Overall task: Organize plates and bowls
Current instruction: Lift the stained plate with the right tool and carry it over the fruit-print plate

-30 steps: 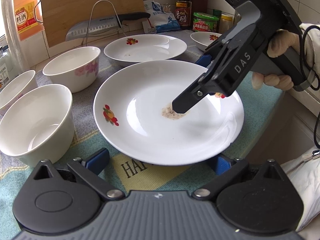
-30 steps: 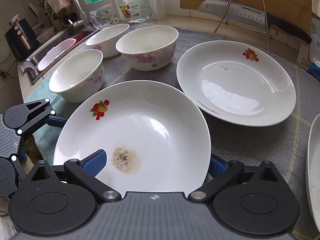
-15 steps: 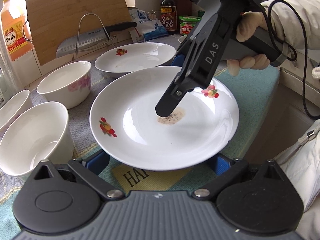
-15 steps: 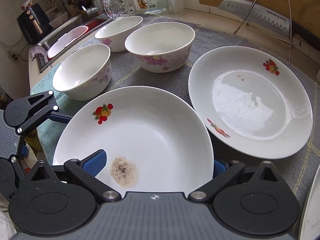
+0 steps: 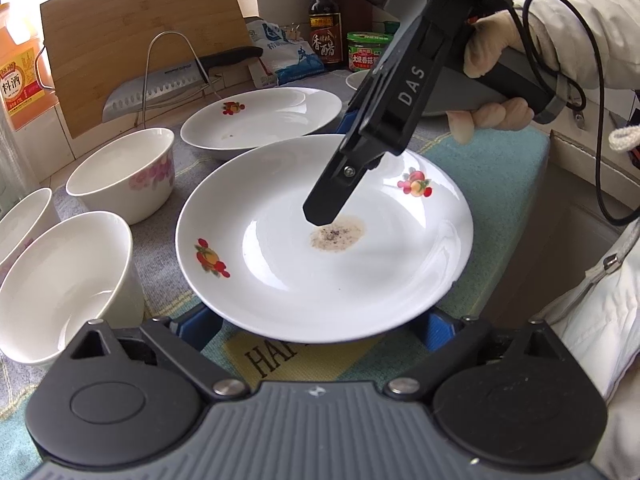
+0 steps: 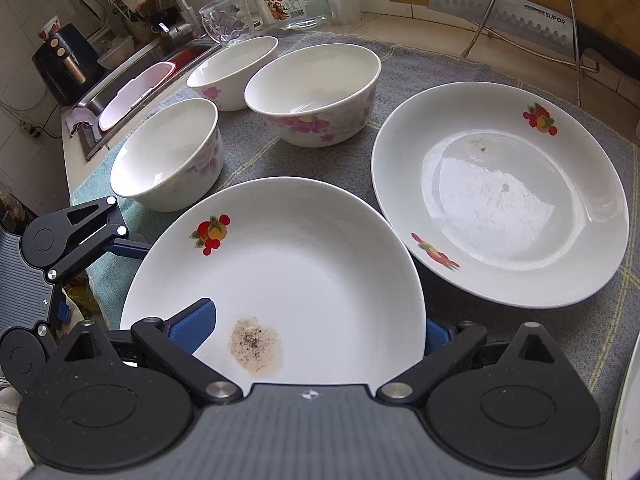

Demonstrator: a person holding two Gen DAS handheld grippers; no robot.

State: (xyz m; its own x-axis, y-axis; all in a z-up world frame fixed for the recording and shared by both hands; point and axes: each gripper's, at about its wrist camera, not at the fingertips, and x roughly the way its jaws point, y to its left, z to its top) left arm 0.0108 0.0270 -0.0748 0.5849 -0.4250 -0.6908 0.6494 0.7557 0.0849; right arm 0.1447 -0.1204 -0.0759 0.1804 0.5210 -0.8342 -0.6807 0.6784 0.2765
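A white plate (image 5: 328, 272) with fruit prints and a brown stain is lifted above the cloth; it also shows in the right wrist view (image 6: 304, 272). My right gripper (image 6: 320, 320) is shut on its rim, one finger on top and one beneath; it also shows in the left wrist view (image 5: 320, 216). My left gripper (image 5: 316, 326) stands open under the plate's near edge, its blue pads (image 5: 436, 328) below the rim. A second plate (image 6: 500, 192) lies on the cloth to the right. Three white bowls (image 6: 172, 160) stand at the left.
A cutting board (image 5: 132, 36) and a knife (image 5: 160, 88) on a wire rack stand behind. Bottles and a jar (image 5: 366, 50) line the back wall. A sink (image 6: 132, 84) lies far left. The counter edge (image 5: 540, 184) is at the right.
The plate has risen off the cloth and tilted in my right gripper, moving a little toward the second plate. The left gripper stays open beneath it.
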